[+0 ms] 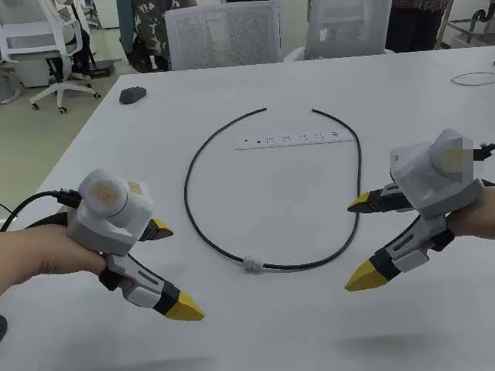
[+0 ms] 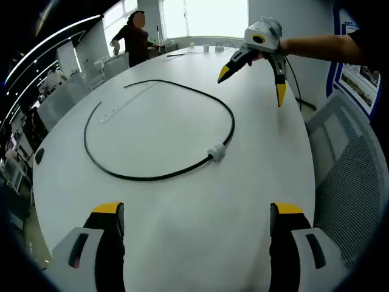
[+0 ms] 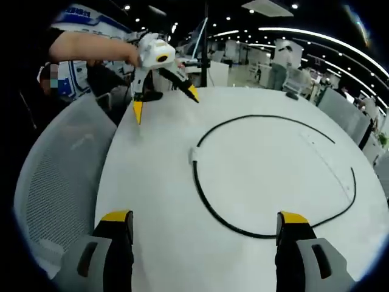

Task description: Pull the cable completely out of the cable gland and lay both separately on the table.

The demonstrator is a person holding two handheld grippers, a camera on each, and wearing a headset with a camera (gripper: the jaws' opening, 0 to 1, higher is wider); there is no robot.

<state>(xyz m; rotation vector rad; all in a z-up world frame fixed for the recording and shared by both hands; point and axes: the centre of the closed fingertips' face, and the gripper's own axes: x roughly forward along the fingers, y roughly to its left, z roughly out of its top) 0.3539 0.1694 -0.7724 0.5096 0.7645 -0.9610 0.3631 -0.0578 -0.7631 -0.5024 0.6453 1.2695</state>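
Observation:
A black cable lies in a wide loop on the white table, passing through a small white cable gland at the near side of the loop. The cable and gland lie ahead of the left gripper; the cable and gland also lie before the right one. My left gripper hovers open at the near left, well apart from the gland. At the near right my right gripper hangs open, nothing between its jaws. Left gripper and right gripper are both empty.
A white power strip lies inside the loop's far side. A dark computer mouse rests at the far left of the table. Office chairs stand behind the far edge. Another cable lies at the far right.

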